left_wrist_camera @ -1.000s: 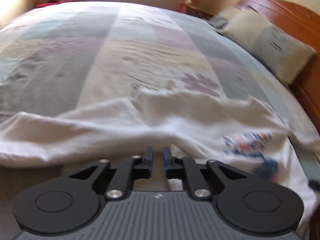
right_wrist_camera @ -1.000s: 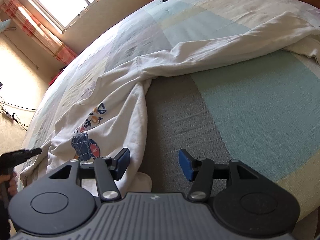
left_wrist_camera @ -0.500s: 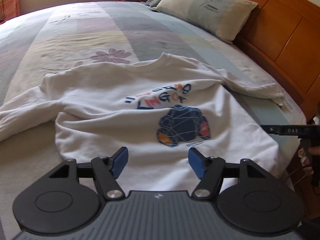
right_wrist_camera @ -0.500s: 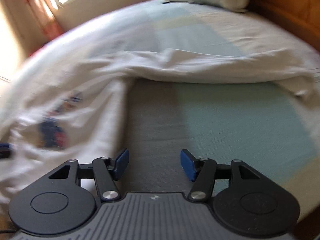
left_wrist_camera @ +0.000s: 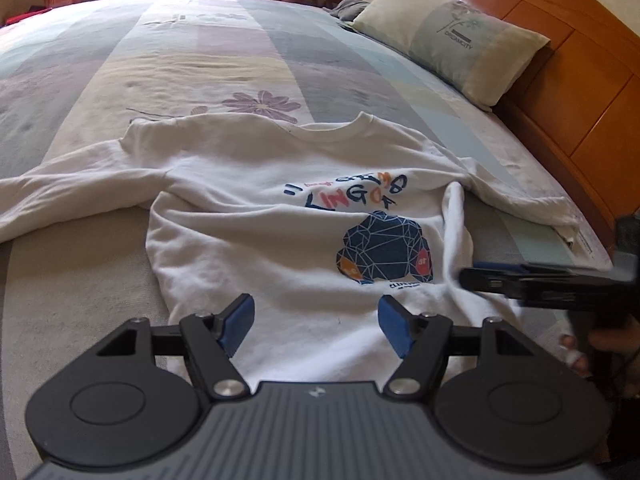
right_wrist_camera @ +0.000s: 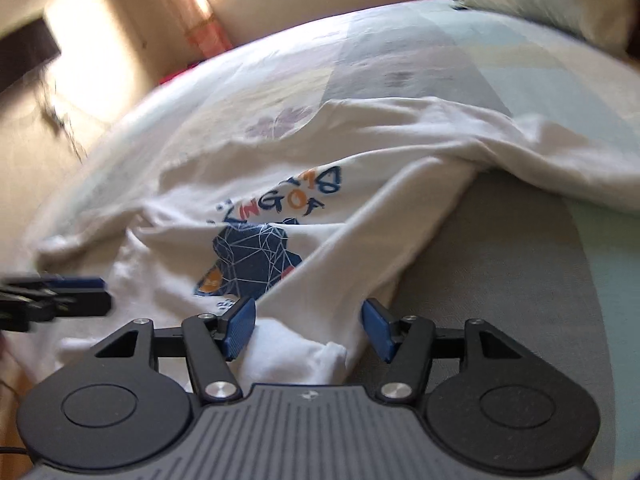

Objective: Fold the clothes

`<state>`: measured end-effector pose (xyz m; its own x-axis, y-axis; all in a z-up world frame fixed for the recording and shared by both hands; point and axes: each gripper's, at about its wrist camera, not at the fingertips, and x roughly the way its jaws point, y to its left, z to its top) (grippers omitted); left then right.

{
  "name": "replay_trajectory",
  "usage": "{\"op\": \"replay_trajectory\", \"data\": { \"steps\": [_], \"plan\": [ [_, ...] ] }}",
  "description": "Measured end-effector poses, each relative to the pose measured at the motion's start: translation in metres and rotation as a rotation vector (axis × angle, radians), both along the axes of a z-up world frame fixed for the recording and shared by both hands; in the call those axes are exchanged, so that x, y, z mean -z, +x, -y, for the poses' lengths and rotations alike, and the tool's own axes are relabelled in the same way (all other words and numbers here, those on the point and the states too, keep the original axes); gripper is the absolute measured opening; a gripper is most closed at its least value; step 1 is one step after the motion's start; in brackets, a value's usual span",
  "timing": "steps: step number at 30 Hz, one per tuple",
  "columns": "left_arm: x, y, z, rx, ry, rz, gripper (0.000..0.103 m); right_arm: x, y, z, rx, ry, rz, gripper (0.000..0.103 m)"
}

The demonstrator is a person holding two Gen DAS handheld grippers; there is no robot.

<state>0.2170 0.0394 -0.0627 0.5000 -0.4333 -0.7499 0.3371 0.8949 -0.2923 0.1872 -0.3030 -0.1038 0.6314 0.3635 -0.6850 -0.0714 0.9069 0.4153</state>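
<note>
A white sweatshirt (left_wrist_camera: 280,216) lies spread out, print side up, on the patchwork bedspread (left_wrist_camera: 180,60), its neck pointing toward the far side of the bed and its hem at the near edge. The navy faceted picture (left_wrist_camera: 384,250) with coloured lettering above it sits on the chest. One sleeve (left_wrist_camera: 68,196) trails off to the left across the cover; the other sleeve (left_wrist_camera: 520,196) runs toward the wooden headboard (left_wrist_camera: 580,92), where a pillow (left_wrist_camera: 452,36) rests.

The left gripper (left_wrist_camera: 316,330) hangs over the hem with its blue pads wide apart, holding nothing. The right gripper (right_wrist_camera: 308,328) is also spread wide and empty, and a folded ridge of the sweatshirt's side runs up between its pads; whether the cloth touches them, I cannot tell. From the left camera that same tool reaches in from the right, side-on, held in the person's hand (left_wrist_camera: 600,340), just above the hem corner. The right camera's picture is blurred.
</note>
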Motion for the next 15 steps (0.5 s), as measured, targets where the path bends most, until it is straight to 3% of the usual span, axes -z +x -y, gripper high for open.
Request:
{"op": "replay_trajectory", "data": {
  "steps": [6,11,12,15],
  "plan": [
    [0.006,-0.003,0.017,0.015,-0.048,-0.005,0.069,0.004,-0.036,0.057,0.112,0.196,-0.031,0.063],
    [0.007,-0.008,0.028,0.011,-0.082,-0.014,0.069,0.039,-0.014,0.068,0.159,0.374,-0.064,0.038],
    [0.007,-0.010,0.028,0.011,-0.085,-0.017,0.069,0.043,-0.009,0.065,0.162,0.381,-0.057,0.033],
    [0.009,-0.013,0.029,0.010,-0.087,-0.029,0.069,0.044,0.005,0.048,0.175,0.355,-0.041,0.032]
  ]
}}
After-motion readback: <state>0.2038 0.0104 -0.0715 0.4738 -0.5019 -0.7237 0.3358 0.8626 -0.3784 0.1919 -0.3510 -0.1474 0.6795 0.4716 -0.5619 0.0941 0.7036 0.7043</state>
